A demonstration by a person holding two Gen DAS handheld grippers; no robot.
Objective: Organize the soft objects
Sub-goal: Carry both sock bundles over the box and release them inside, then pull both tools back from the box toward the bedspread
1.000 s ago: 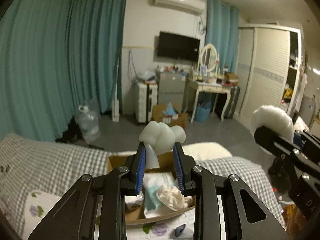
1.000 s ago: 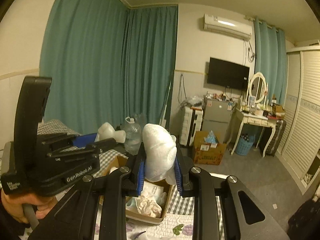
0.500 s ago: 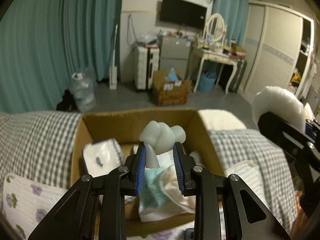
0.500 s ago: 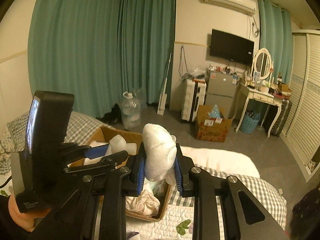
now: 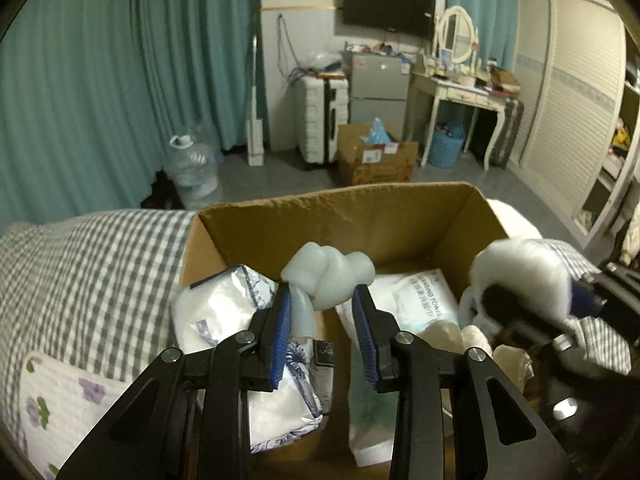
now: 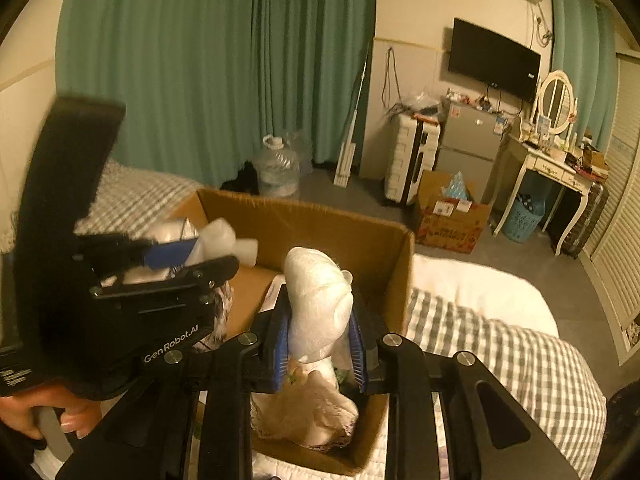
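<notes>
My left gripper (image 5: 322, 304) is shut on a pale knotted soft toy (image 5: 328, 278) and holds it over the open cardboard box (image 5: 332, 216) on the bed. The box holds white wrapped packs (image 5: 224, 304), a towel pack (image 5: 416, 300) and crumpled cloths. My right gripper (image 6: 318, 338) is shut on a white fluffy soft bundle (image 6: 318, 304) above the right side of the box (image 6: 352, 240). The bundle also shows in the left wrist view (image 5: 524, 276), and the left gripper with its toy (image 6: 220, 240) shows in the right wrist view.
The box sits on a grey checked bedspread (image 5: 92, 272) with a floral quilt (image 5: 60, 396) in front. Beyond the bed are a water jug (image 5: 192, 168), a suitcase (image 5: 320, 116), another cardboard box (image 5: 376, 160), a dressing table (image 5: 464, 92) and a wardrobe (image 5: 576, 92).
Both grippers have moved forward and down to the box, each still holding its soft object. The box now fills the lower views.
</notes>
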